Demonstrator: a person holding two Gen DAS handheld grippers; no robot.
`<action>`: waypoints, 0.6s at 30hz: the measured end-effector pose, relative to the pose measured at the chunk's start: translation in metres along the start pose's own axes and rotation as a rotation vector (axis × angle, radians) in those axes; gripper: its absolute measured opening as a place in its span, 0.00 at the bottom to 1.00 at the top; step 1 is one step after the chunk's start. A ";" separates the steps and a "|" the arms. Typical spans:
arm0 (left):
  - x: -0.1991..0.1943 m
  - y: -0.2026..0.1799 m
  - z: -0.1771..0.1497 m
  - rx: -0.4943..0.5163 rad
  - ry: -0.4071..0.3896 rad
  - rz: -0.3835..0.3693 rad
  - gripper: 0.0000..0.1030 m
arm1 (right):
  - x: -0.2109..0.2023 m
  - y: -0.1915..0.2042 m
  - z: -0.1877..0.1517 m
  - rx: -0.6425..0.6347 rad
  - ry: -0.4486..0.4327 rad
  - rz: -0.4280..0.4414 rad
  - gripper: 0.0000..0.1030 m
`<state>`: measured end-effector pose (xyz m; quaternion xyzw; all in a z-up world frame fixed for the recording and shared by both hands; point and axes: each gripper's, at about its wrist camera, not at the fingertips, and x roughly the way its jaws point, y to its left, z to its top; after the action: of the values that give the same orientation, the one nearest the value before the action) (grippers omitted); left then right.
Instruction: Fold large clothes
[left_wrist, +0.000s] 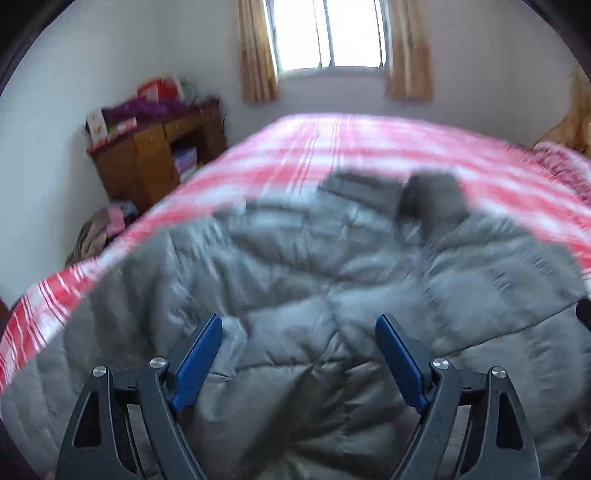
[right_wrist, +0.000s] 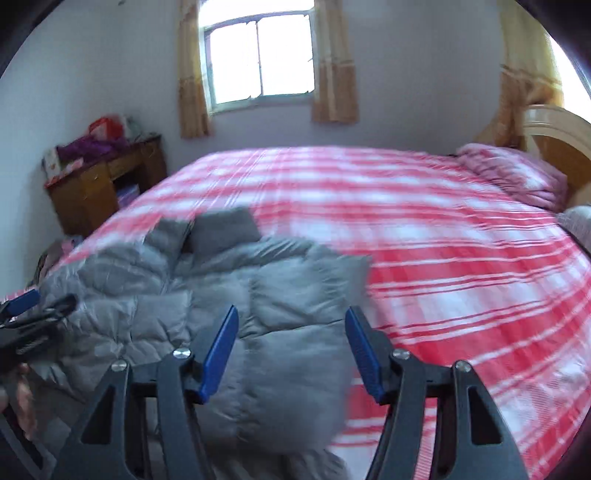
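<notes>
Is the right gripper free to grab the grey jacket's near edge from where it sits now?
Probably yes: the right gripper is open above the grey jacket, nothing lies between, and the left gripper sits off to the side.

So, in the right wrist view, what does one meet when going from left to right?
left gripper → wooden cabinet → grey padded jacket → red checked bed sheet → pink folded quilt → headboard.

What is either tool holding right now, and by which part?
Nothing is held. The left tool and the right tool are both open above the grey padded jacket lying on the bed, with no fabric between their fingers.
</notes>
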<state>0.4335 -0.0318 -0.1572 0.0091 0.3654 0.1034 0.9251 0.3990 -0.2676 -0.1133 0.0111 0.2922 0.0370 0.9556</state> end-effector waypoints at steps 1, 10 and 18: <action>0.012 0.001 -0.005 0.001 0.026 0.008 0.83 | 0.010 0.005 -0.005 -0.021 0.022 0.001 0.61; 0.041 0.000 -0.009 0.000 0.110 -0.012 0.93 | 0.060 0.007 -0.029 -0.011 0.199 -0.020 0.62; 0.049 0.001 -0.009 -0.013 0.140 -0.005 0.98 | 0.064 0.013 -0.031 -0.041 0.228 -0.058 0.63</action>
<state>0.4624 -0.0214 -0.1970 -0.0053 0.4283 0.1040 0.8976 0.4339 -0.2498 -0.1743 -0.0214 0.3985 0.0165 0.9168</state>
